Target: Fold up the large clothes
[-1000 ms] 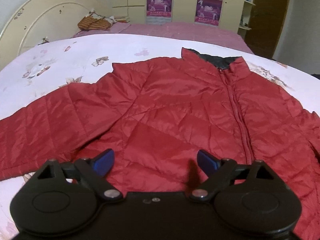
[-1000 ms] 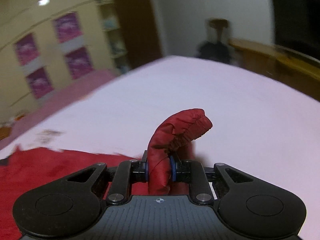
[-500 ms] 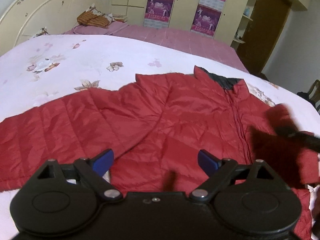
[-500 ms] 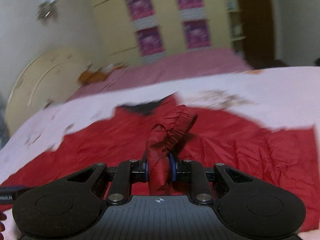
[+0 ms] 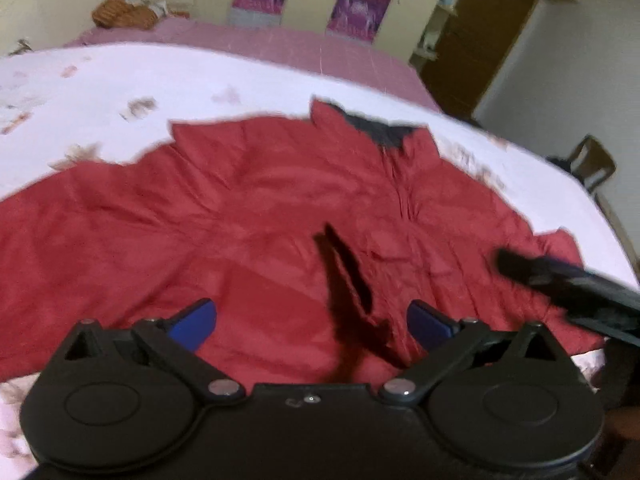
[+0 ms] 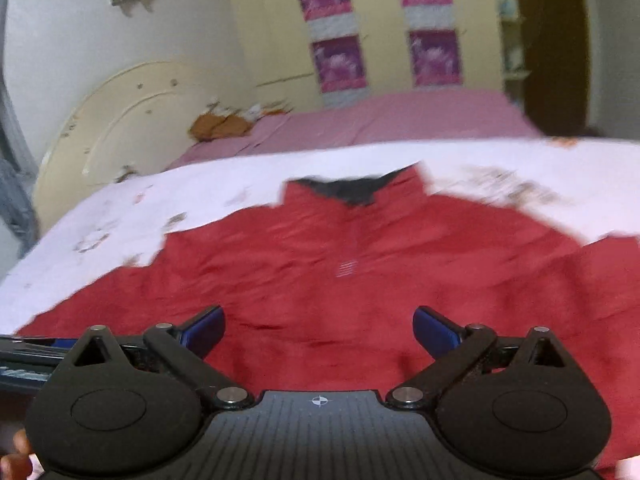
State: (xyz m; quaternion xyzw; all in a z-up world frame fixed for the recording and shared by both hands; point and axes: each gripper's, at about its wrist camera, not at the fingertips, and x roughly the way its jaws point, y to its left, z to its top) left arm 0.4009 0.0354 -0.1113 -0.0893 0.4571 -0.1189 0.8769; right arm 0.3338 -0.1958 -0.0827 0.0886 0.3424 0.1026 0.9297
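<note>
Left gripper [image 5: 311,320] and right gripper [image 6: 319,327]: jaws spread wide, nothing between them, both above the red jacket [image 5: 256,216]. Jacket lies flat, front up, on the white floral bedspread [image 5: 120,76]. Bare bedspread borders its collar and shoulders.

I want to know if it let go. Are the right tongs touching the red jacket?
Cannot tell. In the right wrist view the right tongs are open with nothing between them, above the red jacket, but blur hides whether the tips brush the fabric.
</note>
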